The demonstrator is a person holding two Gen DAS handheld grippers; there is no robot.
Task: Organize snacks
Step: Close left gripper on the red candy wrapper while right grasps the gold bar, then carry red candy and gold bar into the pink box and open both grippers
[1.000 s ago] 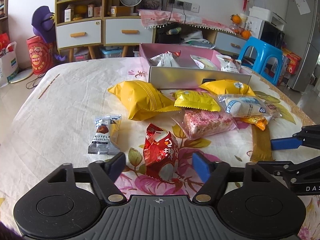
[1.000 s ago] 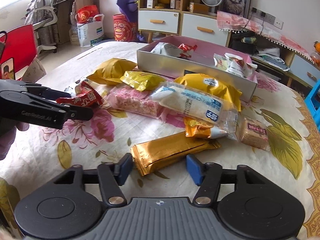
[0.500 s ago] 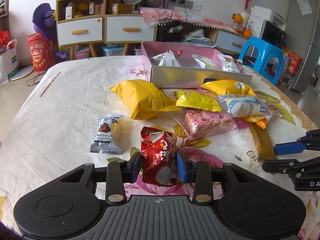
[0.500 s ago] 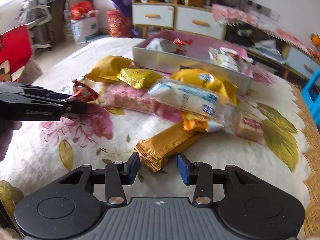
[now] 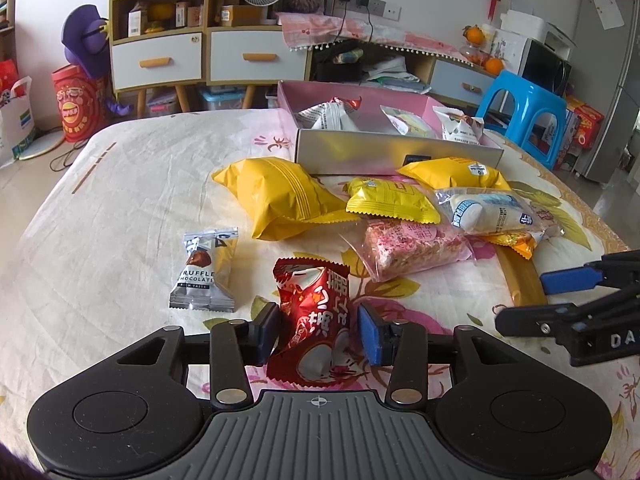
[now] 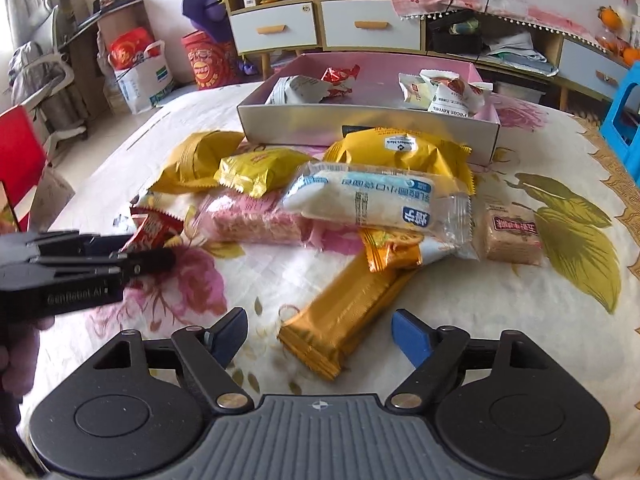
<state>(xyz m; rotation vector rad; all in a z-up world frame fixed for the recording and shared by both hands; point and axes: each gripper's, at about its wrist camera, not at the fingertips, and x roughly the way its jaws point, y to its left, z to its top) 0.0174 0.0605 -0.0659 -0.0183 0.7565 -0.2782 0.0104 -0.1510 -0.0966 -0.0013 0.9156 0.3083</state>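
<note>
My left gripper [image 5: 318, 334] is shut on a red foil snack packet [image 5: 314, 320] and holds it just above the flowered tablecloth. It also shows in the right wrist view [image 6: 152, 230]. My right gripper [image 6: 320, 338] is open around the near end of a long gold bar wrapper [image 6: 348, 308], which lies on the cloth. A pink-lined silver box [image 5: 396, 152] stands behind the snacks with several packets inside.
Loose snacks lie between me and the box: a big yellow bag [image 5: 280, 196], a small yellow pack [image 5: 390, 200], a pink rice bar [image 5: 412, 248], a white roll pack [image 6: 368, 200], a truffle chocolate pack [image 5: 204, 272], a brown biscuit [image 6: 512, 236].
My left gripper closed on the red packet and lifted it slightly. My right gripper narrowed around the gold bar, then opened wide again and drew back a little.
</note>
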